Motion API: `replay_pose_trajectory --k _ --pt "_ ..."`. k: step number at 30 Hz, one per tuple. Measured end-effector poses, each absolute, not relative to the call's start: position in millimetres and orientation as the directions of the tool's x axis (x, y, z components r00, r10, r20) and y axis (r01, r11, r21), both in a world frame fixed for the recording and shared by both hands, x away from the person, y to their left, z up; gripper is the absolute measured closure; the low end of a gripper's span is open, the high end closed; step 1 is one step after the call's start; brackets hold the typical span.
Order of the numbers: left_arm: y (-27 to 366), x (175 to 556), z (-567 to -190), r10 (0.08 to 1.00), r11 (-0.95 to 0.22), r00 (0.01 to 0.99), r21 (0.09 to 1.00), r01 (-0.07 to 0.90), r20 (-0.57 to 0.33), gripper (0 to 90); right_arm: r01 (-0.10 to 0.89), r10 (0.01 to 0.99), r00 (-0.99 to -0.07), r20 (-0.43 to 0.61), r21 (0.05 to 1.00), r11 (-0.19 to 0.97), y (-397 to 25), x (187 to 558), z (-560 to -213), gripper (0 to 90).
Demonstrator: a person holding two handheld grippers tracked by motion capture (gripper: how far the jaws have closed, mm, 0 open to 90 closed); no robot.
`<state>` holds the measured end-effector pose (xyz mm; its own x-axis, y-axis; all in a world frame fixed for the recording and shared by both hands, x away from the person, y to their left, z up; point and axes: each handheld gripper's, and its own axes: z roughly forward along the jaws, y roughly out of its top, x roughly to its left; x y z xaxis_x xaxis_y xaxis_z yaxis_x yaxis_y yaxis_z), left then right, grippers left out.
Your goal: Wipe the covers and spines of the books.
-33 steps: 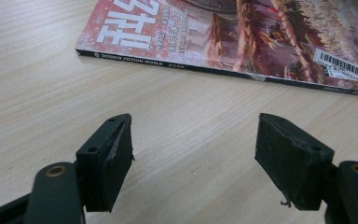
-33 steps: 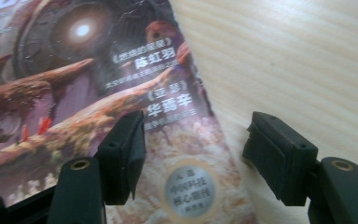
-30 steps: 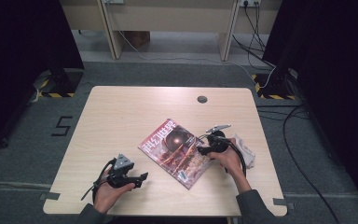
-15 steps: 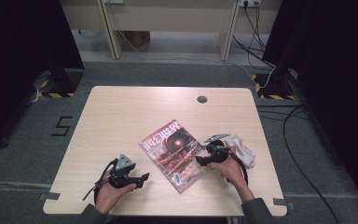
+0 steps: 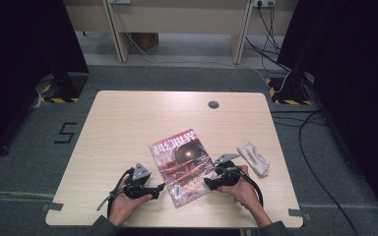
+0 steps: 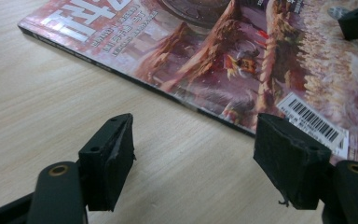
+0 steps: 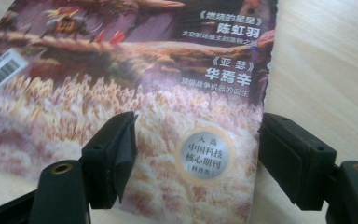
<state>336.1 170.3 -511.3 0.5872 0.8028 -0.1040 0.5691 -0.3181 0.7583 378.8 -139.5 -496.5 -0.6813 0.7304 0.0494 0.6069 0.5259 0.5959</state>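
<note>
You're holding both grippers low at the near edge of the counter [image 5: 128, 118]. The magazine [image 5: 182, 164] is lying flat and closed, cover up, between them, tilted w/ its spine toward your left. Your left gripper [image 6: 193, 154] is sitting just beside the spine near the barcode corner; jaws are standing wide apart, gripping nothing. Your right gripper [image 7: 196, 158] is hovering over the mag's lower right corner, jaws spread wide, straddling the page edge w/o clamping it. A crumpled white cloth [image 5: 253, 158] is lying just right of your right hand [image 5: 241, 189].
</note>
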Motion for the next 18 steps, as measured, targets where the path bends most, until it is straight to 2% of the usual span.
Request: replay_pose_trajectory --k 12,18 --pt "154.9 345.5 -515.6 0.801 -0.325 0.592 0.764 0.557 -0.091 33.4 0.602 0.717 -0.694 0.067 0.6 0.527 -136.1 362.3 -497.9 27.9" --pt "147.1 349.9 -514.3 0.786 -0.378 0.617 0.769 0.516 -0.027 39.8 0.601 0.719 -0.692 0.069 0.608 0.52 -136.3 358.3 -498.9 27.5"
